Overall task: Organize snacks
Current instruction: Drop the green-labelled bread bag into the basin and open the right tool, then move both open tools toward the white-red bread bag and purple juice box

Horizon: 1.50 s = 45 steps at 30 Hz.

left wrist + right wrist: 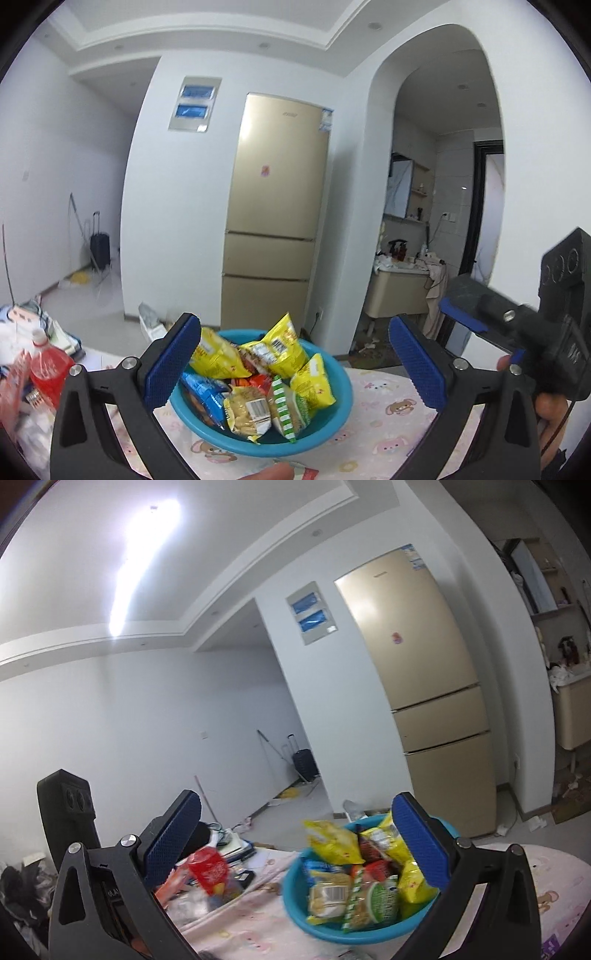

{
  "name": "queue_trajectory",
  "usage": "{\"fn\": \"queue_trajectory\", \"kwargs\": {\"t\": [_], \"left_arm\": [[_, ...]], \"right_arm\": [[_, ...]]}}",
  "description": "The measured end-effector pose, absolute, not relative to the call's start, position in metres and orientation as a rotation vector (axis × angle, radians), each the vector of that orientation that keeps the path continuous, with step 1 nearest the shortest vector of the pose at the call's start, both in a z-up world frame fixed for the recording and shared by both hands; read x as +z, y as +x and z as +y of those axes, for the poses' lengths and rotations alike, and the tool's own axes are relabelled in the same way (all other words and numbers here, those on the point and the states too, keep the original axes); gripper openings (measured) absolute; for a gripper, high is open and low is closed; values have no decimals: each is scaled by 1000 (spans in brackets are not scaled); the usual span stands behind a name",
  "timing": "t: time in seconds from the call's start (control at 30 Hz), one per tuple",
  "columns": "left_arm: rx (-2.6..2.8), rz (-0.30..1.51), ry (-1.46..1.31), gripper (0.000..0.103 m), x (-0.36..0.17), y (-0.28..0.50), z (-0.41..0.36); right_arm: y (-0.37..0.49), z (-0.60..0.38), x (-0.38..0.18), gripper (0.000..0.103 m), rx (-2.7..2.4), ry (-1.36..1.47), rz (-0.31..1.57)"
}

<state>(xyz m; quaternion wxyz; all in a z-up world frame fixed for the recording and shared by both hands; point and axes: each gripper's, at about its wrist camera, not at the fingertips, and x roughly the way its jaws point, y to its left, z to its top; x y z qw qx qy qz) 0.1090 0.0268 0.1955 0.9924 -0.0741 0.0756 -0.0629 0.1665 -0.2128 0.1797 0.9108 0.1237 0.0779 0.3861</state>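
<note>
A round blue bowl (334, 424) heaped with snack packets (258, 373) sits on a surface covered by a pink cloth printed with cartoon animals (384, 417). Most packets are yellow, one is blue, and a green-striped one (288, 410) leans against the near rim.

The left gripper (295, 365) hovers in front of the bowl with its blue-padded fingers (171, 363) wide apart, holding nothing; the bowl shows in the gap between them. The right gripper (297, 847) is likewise spread and empty, and from its camera the bowl (295, 897) lies to the right, partly behind the right finger (419, 843).

To the bowl's left the surface is crowded: a red-capped bottle (48, 363), red wrappers and papers (blurred in the right view) pile toward that edge. To the bowl's right the cloth is bare up to its curved edge.

Beyond the surface, open floor runs to a gold refrigerator (277, 192) against a white wall, with an arched doorway (439, 184) on the right.
</note>
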Motion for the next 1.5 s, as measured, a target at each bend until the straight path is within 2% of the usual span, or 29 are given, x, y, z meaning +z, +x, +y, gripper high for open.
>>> {"fn": "queue_trajectory", "kwargs": {"t": [0.27, 0.53, 0.8, 1.1, 1.3, 1.5], "left_arm": [[-77, 69, -29, 103, 210, 73, 1], [-78, 115, -28, 103, 198, 65, -8], [-57, 194, 4, 103, 158, 68, -3], [-130, 327, 27, 103, 97, 111, -7], [-189, 416, 7, 103, 50, 141, -8], [-299, 621, 60, 103, -4, 171, -23]], "right_arm": [[111, -216, 196, 103, 665, 73, 20], [99, -228, 187, 103, 600, 36, 57], [96, -235, 141, 103, 551, -8, 91], [124, -239, 71, 103, 491, -24, 195], [138, -251, 40, 103, 481, 52, 198], [163, -253, 12, 103, 445, 76, 325]]}}
